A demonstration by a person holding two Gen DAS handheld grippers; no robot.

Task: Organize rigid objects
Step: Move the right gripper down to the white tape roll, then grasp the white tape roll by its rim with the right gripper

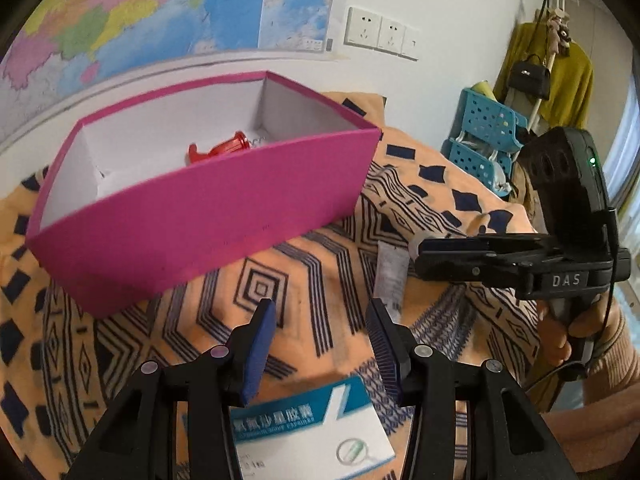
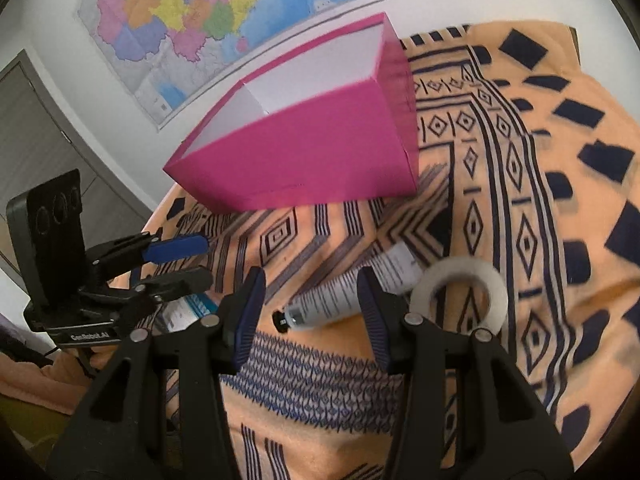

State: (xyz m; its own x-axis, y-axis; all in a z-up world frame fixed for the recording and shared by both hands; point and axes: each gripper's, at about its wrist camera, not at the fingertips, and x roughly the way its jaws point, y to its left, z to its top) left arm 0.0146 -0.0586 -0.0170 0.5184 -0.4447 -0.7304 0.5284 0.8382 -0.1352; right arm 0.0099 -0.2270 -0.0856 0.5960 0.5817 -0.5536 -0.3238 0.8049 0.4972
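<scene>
From the left wrist view, the left tool [image 1: 322,320] hangs above the patterned orange cloth [image 1: 320,264] with its blue-padded fingers spread wide and nothing between them. Just below and between the fingers lies a white and teal medicine box [image 1: 312,428], flat on the cloth. Beyond it stands the open pink box [image 1: 208,208], white inside, with a red plastic object [image 1: 218,148] lying on its floor near the far wall. To the right, the right tool [image 1: 424,250] reaches in sideways, held by a hand [image 1: 560,336]; from this side I cannot tell how far its jaws stand apart. Just under its tip lies a white tube [image 1: 390,276] on the cloth. A map [image 1: 160,12], wall sockets [image 1: 380,34] and blue baskets [image 1: 484,136] fill the background.

From the right wrist view, the right tool [image 2: 310,308] is spread open and holds nothing. The white tube [image 2: 352,288] lies on the cloth [image 2: 520,200] between the fingertips and slightly beyond them, its black cap pointing left; whether either finger touches it cannot be told. Just to its right, partly behind the right finger, rests a white tape roll [image 2: 460,292]. The pink box [image 2: 320,152] stands further back. At the left, the left tool [image 2: 200,260] hovers with its fingers apart over the medicine box [image 2: 188,312].
</scene>
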